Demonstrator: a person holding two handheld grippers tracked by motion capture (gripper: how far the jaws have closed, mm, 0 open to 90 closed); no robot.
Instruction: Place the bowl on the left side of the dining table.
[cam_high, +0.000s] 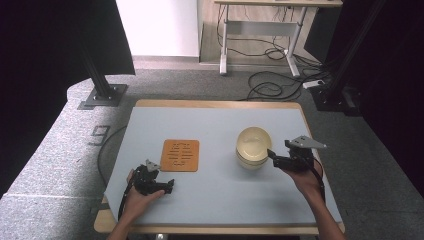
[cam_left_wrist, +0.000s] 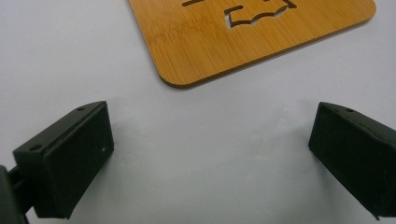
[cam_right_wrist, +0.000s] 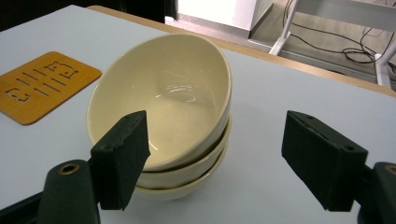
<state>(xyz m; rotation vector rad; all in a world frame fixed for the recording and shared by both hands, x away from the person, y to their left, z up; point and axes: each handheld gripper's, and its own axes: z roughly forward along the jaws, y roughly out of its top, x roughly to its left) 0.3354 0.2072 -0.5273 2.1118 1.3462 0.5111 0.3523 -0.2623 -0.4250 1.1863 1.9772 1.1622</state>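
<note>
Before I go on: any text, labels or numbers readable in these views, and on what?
"9": a grey mark on the floor left of the table.
Trivet: cut-out slots and shapes, a pattern, not readable as letters.
Bowls: plain, no print.
Tongs: no label seen.

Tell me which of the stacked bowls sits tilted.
The top bowl: it leans in the stack, rim slanted, while the two bowls under it sit level.
</note>
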